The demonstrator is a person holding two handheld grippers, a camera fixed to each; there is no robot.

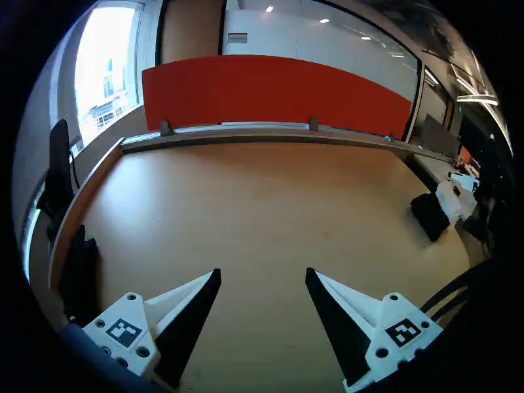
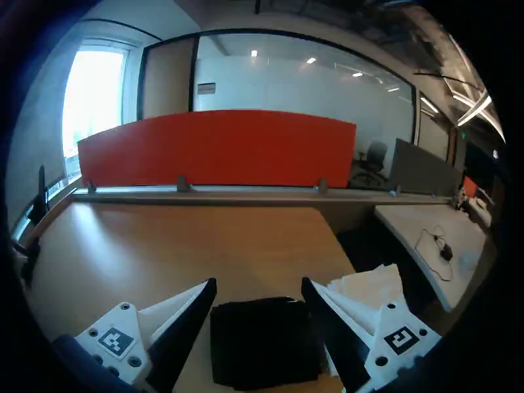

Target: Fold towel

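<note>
— So, where's the towel sitting?

— Look at the right gripper view. The black folded square towel lies flat on the pale wooden desk, down at six o'clock. It sits in the gap between the two fingers of the right gripper. Those jaws stand wide apart and clamp nothing. Whether a finger brushes the cloth's edge, I cannot tell.

— Anything beside it?

— A stack of white folded sheets at about four o'clock. It is just beside the towel and partly behind the finger on that side. Cloth or paper, I can't say.

— And the other hand's tool?

— The left gripper is spread wide too and holds nothing; its fingers frame plain wood. At three o'clock in the left gripper view, near the desk's edge, lies a small black bundle. Something white is just beside it, and both are too small to tell apart properly.

— What's behind all that?

— A long red partition panel stands upright along the far edge at twelve o'clock. A bright window is at ten. A grey side desk at three carries a thin black cable.
</note>
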